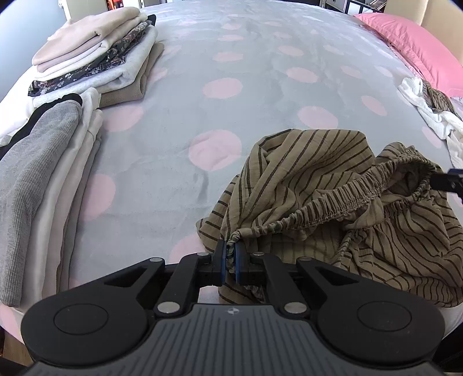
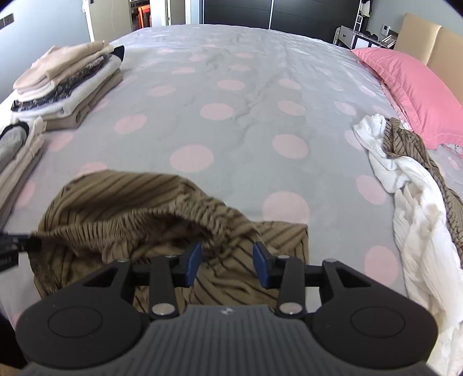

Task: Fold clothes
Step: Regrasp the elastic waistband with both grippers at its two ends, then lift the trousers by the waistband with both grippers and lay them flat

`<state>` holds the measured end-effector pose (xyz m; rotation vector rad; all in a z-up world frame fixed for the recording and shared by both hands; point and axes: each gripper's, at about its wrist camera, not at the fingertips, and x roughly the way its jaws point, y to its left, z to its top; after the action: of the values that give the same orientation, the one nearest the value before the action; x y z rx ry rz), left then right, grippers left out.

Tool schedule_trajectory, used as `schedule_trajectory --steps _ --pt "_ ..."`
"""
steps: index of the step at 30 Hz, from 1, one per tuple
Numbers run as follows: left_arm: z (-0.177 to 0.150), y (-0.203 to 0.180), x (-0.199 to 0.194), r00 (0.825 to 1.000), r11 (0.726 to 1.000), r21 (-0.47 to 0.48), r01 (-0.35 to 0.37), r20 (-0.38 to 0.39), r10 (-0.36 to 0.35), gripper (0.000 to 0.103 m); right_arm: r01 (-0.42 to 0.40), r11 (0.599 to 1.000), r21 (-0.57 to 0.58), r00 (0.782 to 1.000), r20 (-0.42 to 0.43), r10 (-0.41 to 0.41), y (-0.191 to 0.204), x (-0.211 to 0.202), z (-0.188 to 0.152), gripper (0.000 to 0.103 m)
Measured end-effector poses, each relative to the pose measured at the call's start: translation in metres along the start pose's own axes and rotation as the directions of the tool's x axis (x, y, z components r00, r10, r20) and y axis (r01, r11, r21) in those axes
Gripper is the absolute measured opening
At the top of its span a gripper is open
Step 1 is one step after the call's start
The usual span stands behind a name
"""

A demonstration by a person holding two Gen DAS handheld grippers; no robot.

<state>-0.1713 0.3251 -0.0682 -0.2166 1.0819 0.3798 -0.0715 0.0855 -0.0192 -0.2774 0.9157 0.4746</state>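
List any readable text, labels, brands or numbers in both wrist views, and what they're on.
No readable text in either view.
Small pale emblem on the left gripper body: a logo mark, no letters.
Same emblem on the right gripper body: no letters.
Striped garment, folded stacks, pink pillow: no visible tags or print.
Wall panel in the far background: too small to read.

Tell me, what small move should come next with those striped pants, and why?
Probably close the right gripper on the elastic waistband. Its jaws stand open just short of it, while the left gripper is shut on the waistband's other end. The striped pants lie crumpled on the bed.
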Motion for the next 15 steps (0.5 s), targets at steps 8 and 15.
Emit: schedule_trajectory --steps 8,15 --pt "0.007 0.002 -0.006 1.0 1.0 -0.013 0.007 0.03 -0.006 0.004 0.021 0.999 0.04 1.0 -0.022 -0.02 -0.005 0.005 0.007 0.01" --pt "0.03 0.0 -0.037 0.989 1.0 -0.008 0.023 0.144 -0.022 0.003 0.051 0.997 0.049 0.999 -0.009 -0.051 -0.011 -0.009 0.011 0.006"
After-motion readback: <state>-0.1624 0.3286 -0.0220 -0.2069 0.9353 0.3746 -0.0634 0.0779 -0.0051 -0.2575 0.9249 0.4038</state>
